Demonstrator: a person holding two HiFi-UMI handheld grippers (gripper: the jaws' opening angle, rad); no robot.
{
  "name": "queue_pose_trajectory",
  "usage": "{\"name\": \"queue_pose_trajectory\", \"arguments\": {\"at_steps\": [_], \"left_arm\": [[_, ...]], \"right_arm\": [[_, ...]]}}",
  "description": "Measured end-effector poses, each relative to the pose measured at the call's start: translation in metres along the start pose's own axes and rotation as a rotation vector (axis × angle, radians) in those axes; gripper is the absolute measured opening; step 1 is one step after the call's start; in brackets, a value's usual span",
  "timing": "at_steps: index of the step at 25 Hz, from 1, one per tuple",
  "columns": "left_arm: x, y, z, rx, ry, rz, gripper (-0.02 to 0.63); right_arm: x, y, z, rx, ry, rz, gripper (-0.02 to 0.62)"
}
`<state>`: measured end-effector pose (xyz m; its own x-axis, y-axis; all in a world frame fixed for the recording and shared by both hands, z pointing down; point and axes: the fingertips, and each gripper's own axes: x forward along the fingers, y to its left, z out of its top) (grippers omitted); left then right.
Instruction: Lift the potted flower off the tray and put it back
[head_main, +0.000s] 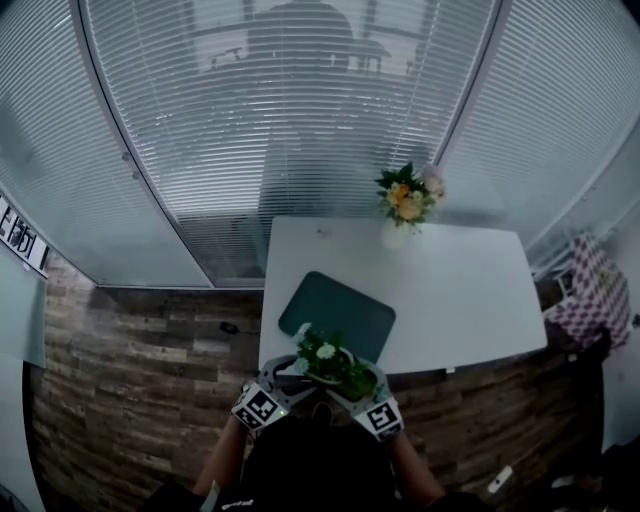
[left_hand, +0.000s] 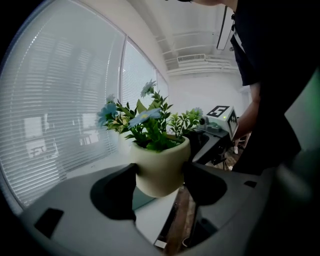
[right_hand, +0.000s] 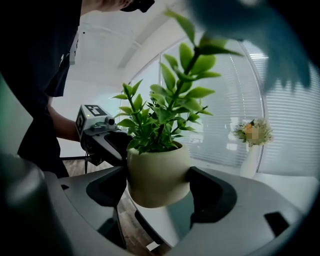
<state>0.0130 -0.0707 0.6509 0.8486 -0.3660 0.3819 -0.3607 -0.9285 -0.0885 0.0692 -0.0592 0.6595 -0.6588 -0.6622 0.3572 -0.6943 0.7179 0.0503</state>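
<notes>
A wall of closed white blinds (head_main: 300, 120) is seen behind a white table (head_main: 460, 290), with wood-patterned floor (head_main: 150, 380) around it. The potted flower (left_hand: 161, 165) – a cream pot with green leaves and small pale blue and white blooms – is held clear of the table by both grippers at once.

The left gripper (left_hand: 160, 177) is pressed onto the pot: its two dark jaws are seen touching the pot's rounded wall on opposite sides, with the pot's bottom hanging free below them. The right gripper (right_hand: 157, 182) is clamped on the same pot in the same way, one jaw against each flank. The two grippers are set facing each other across the pot, so that each one's marker cube is seen just behind the plant in the other's view.

A dark green tray (head_main: 338, 315) is seen lying flat on the table just beyond the jaws – the pot is not touching it and is held nearer the person, about over the table's near edge. Well beyond the tray, at the table's far edge, a white vase (head_main: 397, 235) of orange and pink flowers is seen standing upright.
</notes>
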Motion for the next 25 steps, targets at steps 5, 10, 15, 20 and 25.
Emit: {"name": "queue_pose_trajectory", "arguments": {"at_steps": [5,10,15,20,25], "left_arm": [[-0.007,-0.006,0.006,-0.026,-0.02,-0.014,0.287],[-0.015,-0.006,0.012,-0.006,-0.033,-0.021,0.287],[-0.023,-0.009,0.008,-0.018,-0.031,-0.024,0.287],[-0.03,-0.012,0.003,-0.045,-0.026,-0.016,0.288],[-0.03,-0.004,0.005,-0.036,-0.038,-0.01,0.288]], "right_arm": [[-0.008,0.006,0.01,-0.016,-0.016,-0.009,0.373],[-0.01,0.011,0.017,-0.012,-0.026,-0.019,0.373],[-0.01,0.021,0.018,-0.012,-0.027,-0.016,0.373],[-0.008,0.028,0.019,-0.017,-0.02,0.004,0.373],[-0.003,0.025,0.023,-0.018,-0.034,0.003,0.373]]}}
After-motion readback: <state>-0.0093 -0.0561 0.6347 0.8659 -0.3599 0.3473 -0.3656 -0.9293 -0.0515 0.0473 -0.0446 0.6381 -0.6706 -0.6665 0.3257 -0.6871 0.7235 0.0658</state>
